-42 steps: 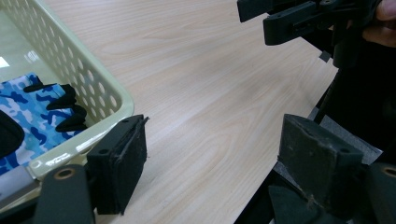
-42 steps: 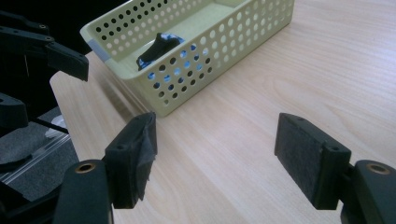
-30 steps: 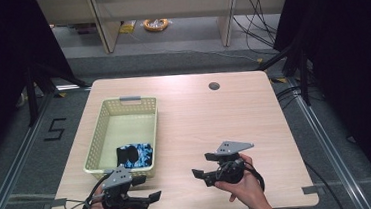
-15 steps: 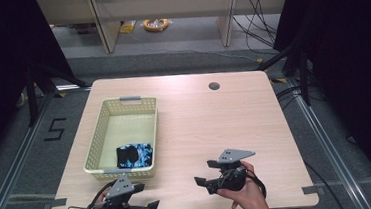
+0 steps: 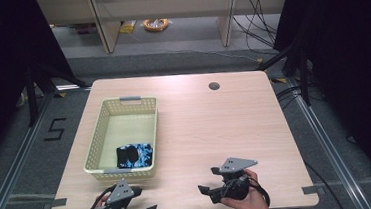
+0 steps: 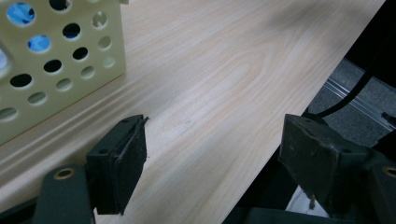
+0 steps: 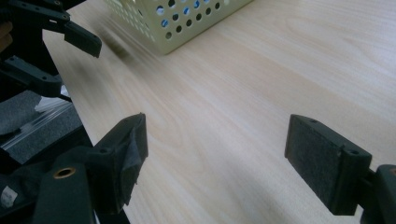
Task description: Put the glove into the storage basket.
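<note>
A: Where are the two grippers?

B: Both sit at the near edge of the table [image 5: 215, 122]; the left gripper [image 5: 140, 208] is just in front of the basket [image 5: 103, 136], the right gripper [image 5: 210, 181] well apart from it, over bare wood.

A: Are they holding anything?

B: No; the left gripper's jaws stand wide apart with nothing between them; the right gripper's jaws have just been opening, and they too are wide and empty.

A: And the basket?

B: It rests on the table's left side; a dark blue cloth [image 5: 134, 155] lies inside at its near end; neither gripper touches it.
</note>
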A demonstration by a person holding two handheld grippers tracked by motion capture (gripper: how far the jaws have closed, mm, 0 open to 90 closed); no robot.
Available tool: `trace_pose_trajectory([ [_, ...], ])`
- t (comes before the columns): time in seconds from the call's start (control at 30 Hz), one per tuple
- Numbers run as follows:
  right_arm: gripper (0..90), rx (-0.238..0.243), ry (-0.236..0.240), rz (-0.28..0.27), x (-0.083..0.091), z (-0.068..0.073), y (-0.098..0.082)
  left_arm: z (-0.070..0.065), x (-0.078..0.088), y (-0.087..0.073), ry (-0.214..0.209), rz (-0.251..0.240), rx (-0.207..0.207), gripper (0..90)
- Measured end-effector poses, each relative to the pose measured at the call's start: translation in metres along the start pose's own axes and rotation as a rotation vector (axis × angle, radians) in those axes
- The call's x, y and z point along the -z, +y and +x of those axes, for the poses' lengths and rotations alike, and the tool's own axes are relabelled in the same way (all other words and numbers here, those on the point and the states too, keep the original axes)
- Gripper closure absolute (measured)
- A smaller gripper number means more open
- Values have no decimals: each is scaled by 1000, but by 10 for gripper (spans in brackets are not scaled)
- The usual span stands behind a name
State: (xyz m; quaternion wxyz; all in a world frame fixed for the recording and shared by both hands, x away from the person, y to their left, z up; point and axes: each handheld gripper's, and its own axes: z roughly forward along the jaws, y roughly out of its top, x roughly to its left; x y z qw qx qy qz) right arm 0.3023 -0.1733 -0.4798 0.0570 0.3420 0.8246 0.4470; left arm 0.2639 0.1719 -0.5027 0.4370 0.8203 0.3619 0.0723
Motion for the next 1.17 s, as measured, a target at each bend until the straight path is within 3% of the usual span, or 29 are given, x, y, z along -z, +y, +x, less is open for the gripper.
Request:
trace_pose_trajectory([
  [0.1, 219, -7, -15, 18, 1, 3, -4, 1, 1, -3, 14, 36, -14, 228],
  [0.13, 218, -3, -22, 24, 1, 3, -5, -1, 0, -3, 7, 15, -10, 228],
  [0.2, 213, 14, -30, 34, 2, 3, -8, -1, 1, -5, 12, 29, -23, 227],
  [0.23, 210, 28, -34, 40, 2, 3, -9, -3, 0, -7, 14, 29, 0, 227],
  [0.33, 202, 47, -42, 52, 2, 3, -13, -2, 2, -7, 37, 32, -49, 227],
  [0.37, 199, 35, -54, 65, 3, 4, -14, -4, 2, -8, 27, 30, -28, 226],
  [0.4, 197, 43, -49, 70, 3, 4, -16, -2, 3, -7, 34, 38, -50, 226],
  [0.53, 194, 48, -64, 85, 3, 3, -19, -3, 2, -9, 25, 20, -24, 224],
  [0.67, 191, 71, -60, 99, 0, 2, -20, -2, 1, -9, 51, 33, -44, 223],
  [0.7, 190, 69, -62, 95, 0, 2, -20, -2, 1, -9, 31, 25, -33, 223],
  [0.77, 190, 64, -72, 102, 0, 3, -20, -1, 2, -9, 34, 51, -22, 224],
  [0.87, 189, 67, -73, 105, -1, 3, -20, 0, 0, -9, 38, 25, -25, 223],
  [0.9, 189, 66, -68, 112, -1, 3, -20, 1, 1, -9, 40, 34, -37, 224],
  [0.93, 189, 69, -64, 109, -1, 2, -20, 1, 0, -9, 60, 43, -23, 223],
  [1.0, 189, 62, -69, 107, -1, 3, -20, 2, 2, -8, 44, 41, -37, 223],
  [1.03, 189, 59, -72, 109, -1, 3, -20, 1, 1, -8, 36, 27, -14, 223],
  [1.07, 189, 69, -74, 104, -1, 2, -21, 2, 2, -8, 35, 38, -29, 223],
  [1.1, 189, 61, -76, 108, -1, 2, -21, 1, 2, -8, 33, 30, -17, 223],
  [1.13, 189, 59, -73, 108, -1, 2, -21, 2, 2, -8, 53, 40, -37, 223],
  [1.17, 189, 59, -74, 107, -1, 2, -21, 1, 1, -8, 50, 40, -18, 223],
])
